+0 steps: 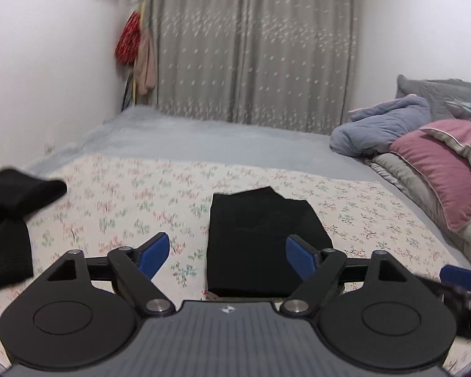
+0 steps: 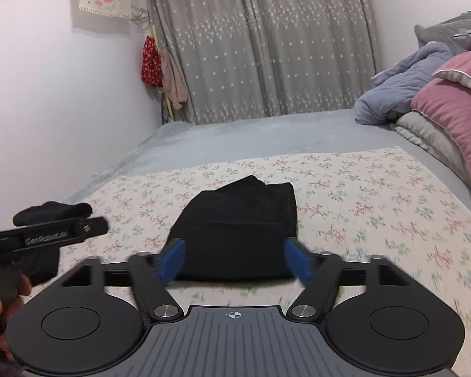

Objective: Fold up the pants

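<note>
Spread jaws above folded pants point(image 2: 235, 235)

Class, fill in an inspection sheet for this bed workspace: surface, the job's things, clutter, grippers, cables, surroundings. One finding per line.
Surface: floral sheet spread over a grey bed.
Job's things: black pants folded into a compact stack at mid-sheet.
Clutter: more black clothes at the sheet's left; blue blanket and pink pillow piled at right.
Grippers: left hand-held gripper open, empty; right hand-held gripper open, empty, near the pants' front edge.
Cables: nothing seen.
Surroundings: grey curtain, white walls, red and pink garments hanging in the corner.
</note>
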Demonstrator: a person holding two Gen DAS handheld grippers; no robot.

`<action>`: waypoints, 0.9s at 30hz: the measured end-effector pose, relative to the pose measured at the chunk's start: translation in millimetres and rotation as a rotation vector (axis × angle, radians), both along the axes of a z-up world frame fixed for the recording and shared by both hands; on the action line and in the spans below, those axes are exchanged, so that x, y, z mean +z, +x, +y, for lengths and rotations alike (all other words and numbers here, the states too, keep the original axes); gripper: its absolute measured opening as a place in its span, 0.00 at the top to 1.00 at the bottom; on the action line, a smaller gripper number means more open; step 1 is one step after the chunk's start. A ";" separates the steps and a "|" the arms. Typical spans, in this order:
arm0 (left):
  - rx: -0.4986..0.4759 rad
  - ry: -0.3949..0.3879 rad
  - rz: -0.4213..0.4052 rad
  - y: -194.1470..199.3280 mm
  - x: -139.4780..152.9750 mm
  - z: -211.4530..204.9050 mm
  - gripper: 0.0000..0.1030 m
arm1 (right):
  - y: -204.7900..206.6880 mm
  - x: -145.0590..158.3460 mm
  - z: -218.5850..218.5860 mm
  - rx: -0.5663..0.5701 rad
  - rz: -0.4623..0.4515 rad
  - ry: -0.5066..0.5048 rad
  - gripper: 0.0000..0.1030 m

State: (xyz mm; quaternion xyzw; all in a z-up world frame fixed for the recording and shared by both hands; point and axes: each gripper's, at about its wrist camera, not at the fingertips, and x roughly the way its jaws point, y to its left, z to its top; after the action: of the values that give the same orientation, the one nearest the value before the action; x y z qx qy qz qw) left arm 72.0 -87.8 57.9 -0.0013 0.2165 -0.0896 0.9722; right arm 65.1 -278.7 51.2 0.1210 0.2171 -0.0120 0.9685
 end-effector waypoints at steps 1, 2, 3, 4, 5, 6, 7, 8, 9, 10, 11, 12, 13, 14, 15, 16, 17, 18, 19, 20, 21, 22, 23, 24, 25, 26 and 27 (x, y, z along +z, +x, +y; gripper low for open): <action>-0.006 0.017 -0.012 -0.9 -1.4 -2.5 0.21 | -4.8 -0.7 3.9 0.013 -0.001 -0.007 0.20; -0.013 0.034 -0.017 -0.8 -3.9 -4.8 0.20 | -6.4 -0.4 8.6 0.029 0.002 -0.025 0.20; -0.020 0.050 -0.016 0.0 -7.4 -5.8 0.19 | -5.8 0.6 13.1 0.037 0.001 -0.048 0.18; -0.025 0.062 -0.014 -0.2 -11.3 -5.3 0.19 | -5.9 2.1 16.7 0.034 -0.005 -0.072 0.17; -0.025 0.070 -0.014 0.2 -15.3 -4.5 0.19 | -6.4 3.2 19.0 0.027 -0.013 -0.091 0.16; -0.022 0.073 -0.015 1.9 -18.7 -4.4 0.19 | -6.4 3.4 19.9 0.026 -0.018 -0.103 0.14; -0.018 0.072 -0.016 2.9 -21.3 -4.1 0.18 | -7.1 2.3 21.0 0.030 -0.022 -0.118 0.12; -0.011 0.070 -0.016 3.3 -23.6 -4.4 0.17 | -6.0 0.0 21.7 0.034 -0.021 -0.134 0.11; 0.001 0.068 -0.014 6.0 -26.2 -4.6 0.17 | -6.6 -3.8 21.9 0.033 -0.018 -0.149 0.10; 0.010 0.066 -0.009 4.2 -27.6 -3.6 0.17 | -4.9 -8.1 20.8 0.026 -0.006 -0.163 0.10; 0.012 0.062 -0.007 4.5 -29.0 -3.5 0.16 | -2.1 -12.0 19.4 0.017 0.011 -0.171 0.10; 0.009 0.058 -0.008 4.3 -30.1 -3.8 0.14 | -1.9 -15.9 16.5 0.012 0.019 -0.171 0.10; 0.004 0.062 -0.010 4.2 -31.5 -5.1 0.10 | -1.4 -18.1 13.6 0.007 0.024 -0.164 0.10; 0.001 0.070 -0.012 5.3 -32.6 -6.5 0.08 | -0.4 -19.5 10.7 0.001 0.029 -0.154 0.10; 0.003 0.076 -0.016 3.3 -33.7 -7.4 0.08 | -0.2 -20.9 7.8 -0.006 0.031 -0.144 0.10; 0.007 0.080 -0.019 1.9 -35.1 -7.1 0.08 | -0.3 -21.6 5.8 -0.014 0.031 -0.139 0.09; 0.012 0.081 -0.021 -0.6 -35.8 -8.1 0.08 | 0.0 -22.2 4.4 -0.020 0.033 -0.139 0.08; 0.014 0.077 -0.018 0.2 -37.3 -7.8 0.08 | 0.0 -22.9 3.3 -0.026 0.033 -0.141 0.06; 0.012 0.070 -0.009 1.3 -39.5 -7.3 0.08 | -0.1 -23.7 2.7 -0.032 0.032 -0.145 0.05; 0.010 0.064 0.010 4.0 -41.1 -7.2 0.08 | 0.1 -24.6 2.1 -0.039 0.034 -0.148 0.05; 0.009 0.057 0.031 6.2 -43.0 -6.9 0.08 | 0.7 -25.5 1.0 -0.044 0.037 -0.148 0.04; 0.008 0.047 0.045 7.7 -44.6 -6.5 0.08 | 1.5 -26.5 0.8 -0.049 0.040 -0.146 0.04; 0.008 0.042 0.048 8.2 -45.5 -6.2 0.08 | 2.4 -27.3 0.4 -0.054 0.045 -0.145 0.04; 0.012 0.042 0.044 7.7 -45.9 -6.5 0.08 | 2.6 -28.3 0.4 -0.057 0.050 -0.145 0.03; 0.018 0.046 0.032 6.4 -45.4 -6.8 0.08 | 3.6 -29.6 0.2 -0.061 0.054 -0.148 0.02; 0.019 0.051 0.021 5.4 -44.6 -7.2 0.08 | 4.4 -30.6 0.6 -0.064 0.058 -0.151 0.02; 0.019 0.055 0.013 4.5 -44.0 -7.5 0.08 | 5.3 -31.7 0.6 -0.066 0.061 -0.154 0.01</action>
State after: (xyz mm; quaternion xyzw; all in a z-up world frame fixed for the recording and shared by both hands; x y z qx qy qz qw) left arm 76.5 -95.3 13.9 0.0228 0.2252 -0.0744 0.9712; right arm 70.3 -278.1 19.5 0.0530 0.2408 -0.0644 0.9670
